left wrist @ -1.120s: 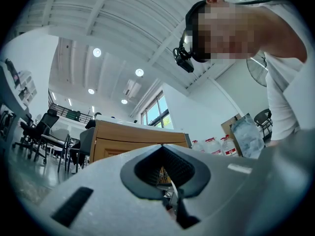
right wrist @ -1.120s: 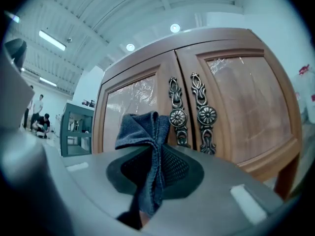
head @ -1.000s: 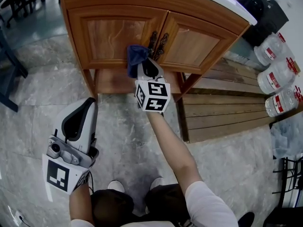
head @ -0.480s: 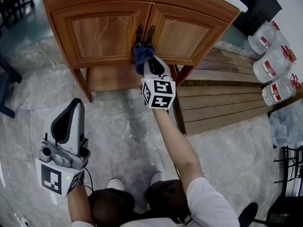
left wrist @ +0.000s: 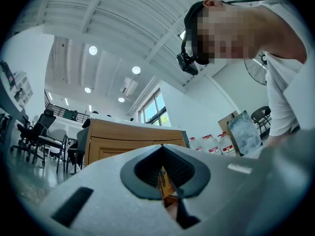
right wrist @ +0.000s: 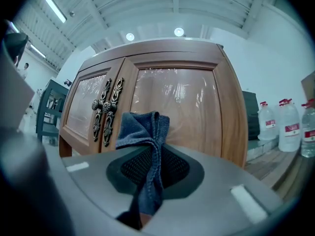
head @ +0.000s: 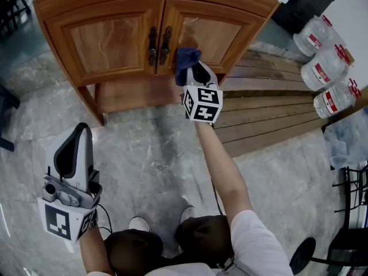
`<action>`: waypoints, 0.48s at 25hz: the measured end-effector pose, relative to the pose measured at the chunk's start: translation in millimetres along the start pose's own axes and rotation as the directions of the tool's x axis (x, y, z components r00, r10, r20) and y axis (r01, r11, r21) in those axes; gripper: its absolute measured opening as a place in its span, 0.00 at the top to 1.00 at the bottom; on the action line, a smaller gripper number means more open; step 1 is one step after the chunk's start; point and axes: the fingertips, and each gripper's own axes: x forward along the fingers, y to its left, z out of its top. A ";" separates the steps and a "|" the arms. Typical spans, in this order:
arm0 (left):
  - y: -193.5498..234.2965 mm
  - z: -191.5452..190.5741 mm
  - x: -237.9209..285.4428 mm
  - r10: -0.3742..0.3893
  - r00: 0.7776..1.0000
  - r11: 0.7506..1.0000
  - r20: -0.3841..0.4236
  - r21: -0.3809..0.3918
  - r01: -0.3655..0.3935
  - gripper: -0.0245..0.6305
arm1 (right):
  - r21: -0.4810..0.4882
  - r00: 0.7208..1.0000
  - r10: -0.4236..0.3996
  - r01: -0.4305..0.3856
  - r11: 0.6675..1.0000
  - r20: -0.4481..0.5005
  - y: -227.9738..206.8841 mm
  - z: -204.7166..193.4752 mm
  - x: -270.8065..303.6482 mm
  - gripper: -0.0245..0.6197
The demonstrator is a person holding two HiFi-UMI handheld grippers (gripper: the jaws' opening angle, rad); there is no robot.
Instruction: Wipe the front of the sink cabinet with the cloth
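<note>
Cloth pinched in right hand-held gripper at cabinet's right door, left hand-held gripper closed, empty

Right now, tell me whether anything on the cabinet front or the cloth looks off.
Nothing stands out. Both cabinet doors sit shut, the handles side by side at the seam. The blue cloth is clamped in the right gripper, bunched up at the right door. The left gripper hangs low, shut and empty.
</note>
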 end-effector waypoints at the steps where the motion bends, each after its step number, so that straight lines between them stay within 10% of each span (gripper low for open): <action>1: -0.6 -0.6 0.1 -0.001 1.000 1.000 -0.004 0.003 0.001 0.96 | -0.009 1.000 -0.002 0.002 1.000 0.001 -4.4 0.5 -0.4 0.87; 12: -3.9 -3.4 2.3 -0.006 1.000 1.000 -0.015 0.010 0.006 0.96 | -0.088 0.998 -0.064 0.062 0.994 -0.011 -59.0 5.1 -8.0 0.86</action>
